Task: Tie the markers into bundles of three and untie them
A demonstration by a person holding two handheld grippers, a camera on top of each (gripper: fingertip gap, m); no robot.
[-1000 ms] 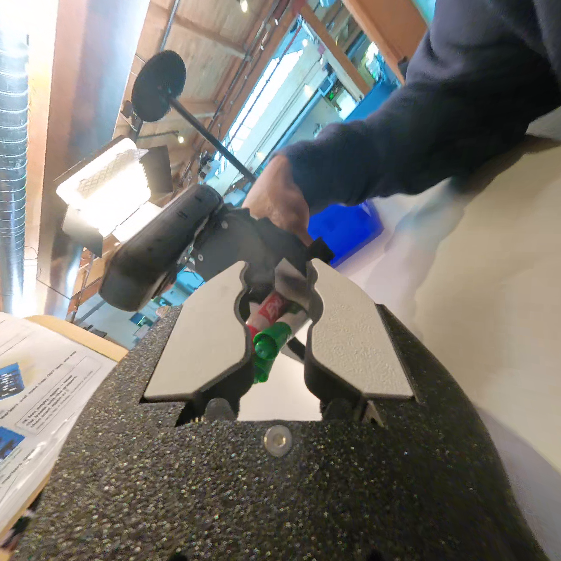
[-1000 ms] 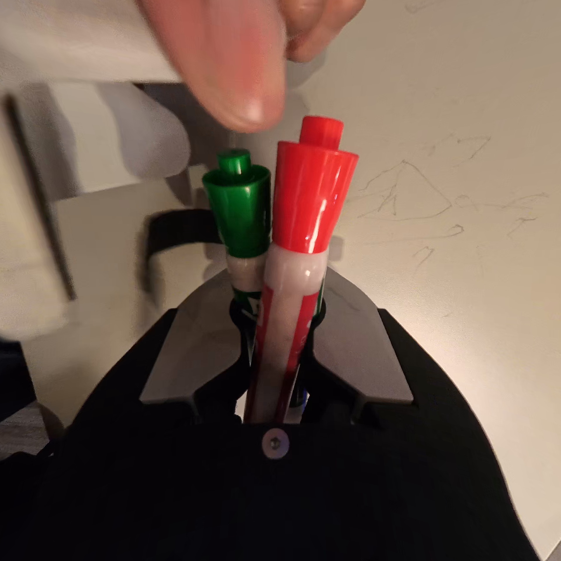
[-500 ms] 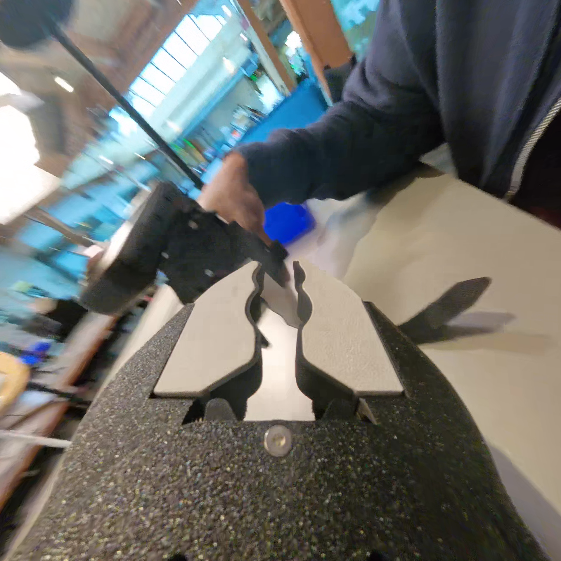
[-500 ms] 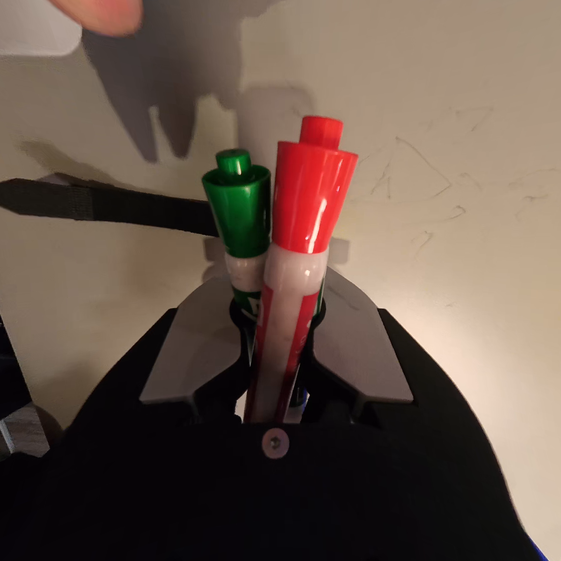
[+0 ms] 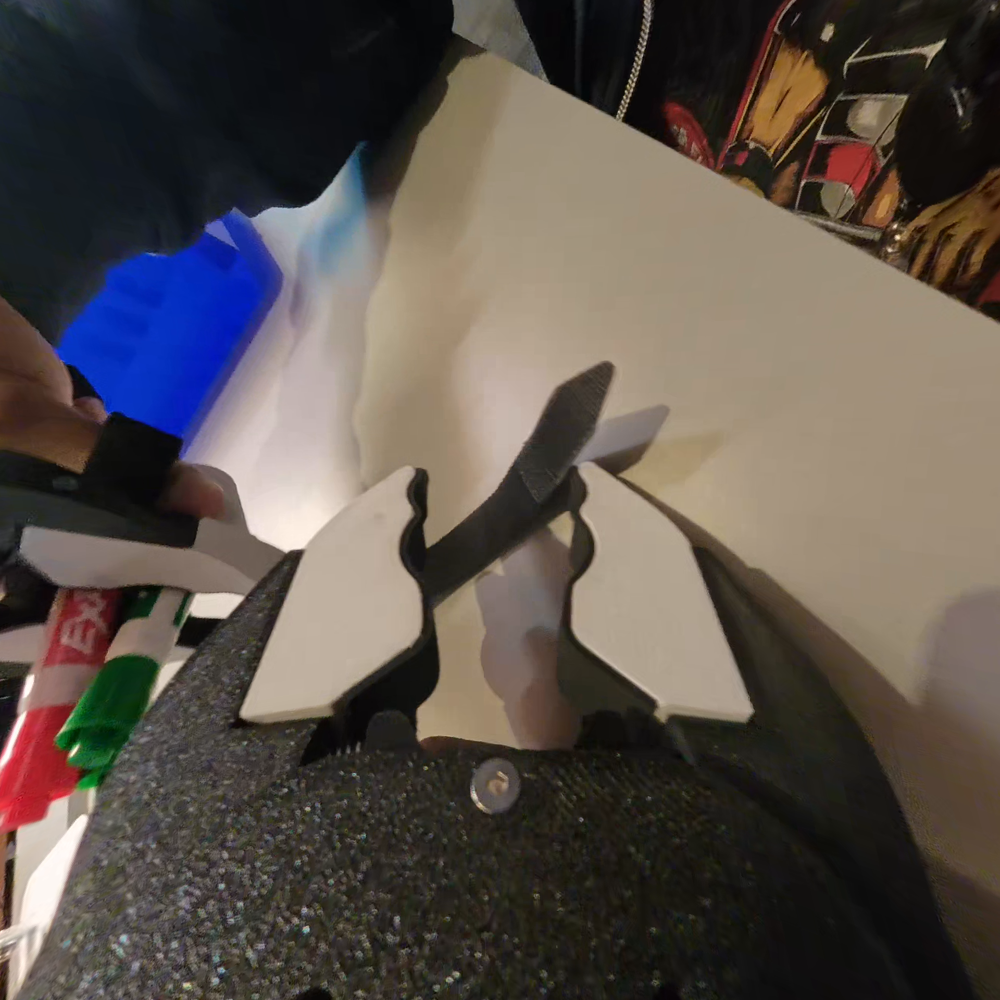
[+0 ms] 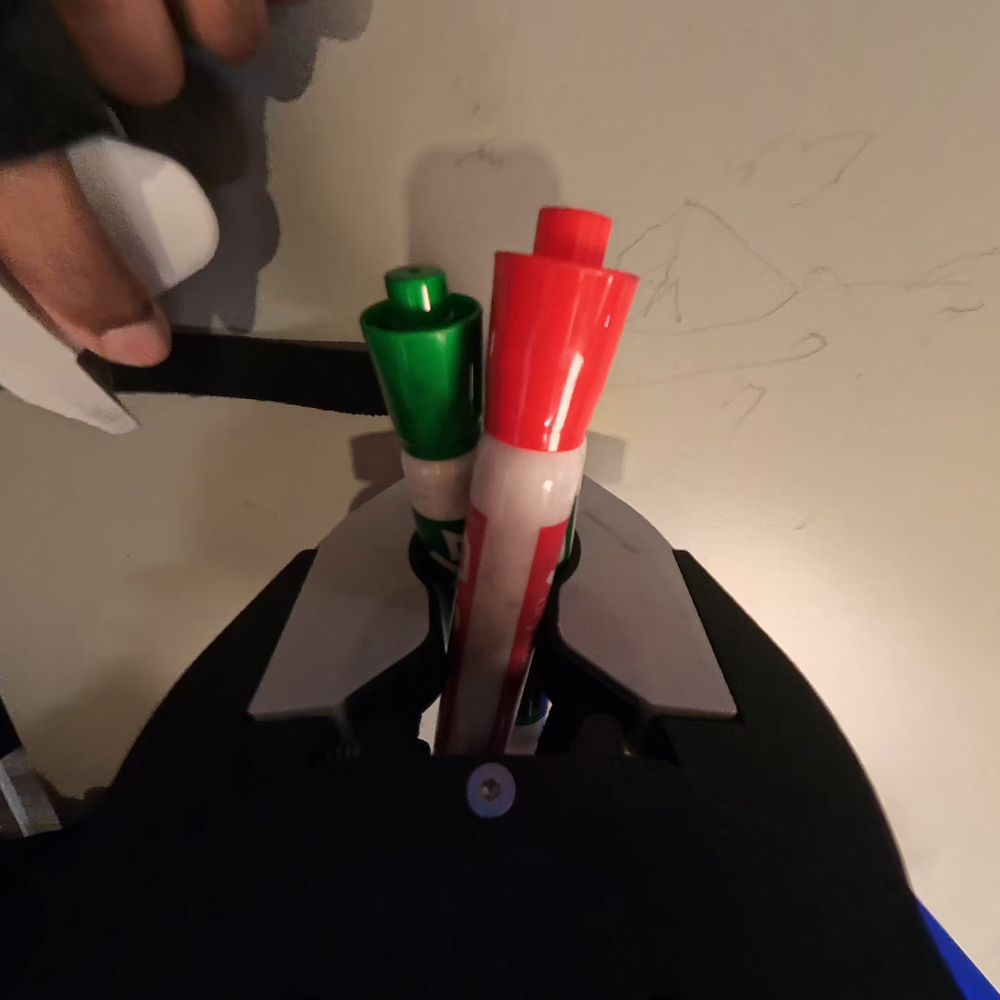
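Our right tongs (image 6: 495, 546) clench the markers (image 6: 541, 379), caps pointing away along the fingers, above the tabletop (image 6: 757, 487). From behind the green cap the black strap (image 6: 260, 368) runs sideways, crosswise to the bundle. Left tongs (image 5: 495, 514) sit around that strap's far end, jaws parted, grip uncertain.

Your markers stand bunched, caps forward, in the right tool (image 6: 495, 546) — the red-capped marker (image 6: 557, 352) in front, the green-capped marker (image 6: 427, 373) touching its left side. The black strap (image 6: 254, 368) runs taut leftward from behind the green cap — its far end pinched in the left tool (image 5: 495, 519).
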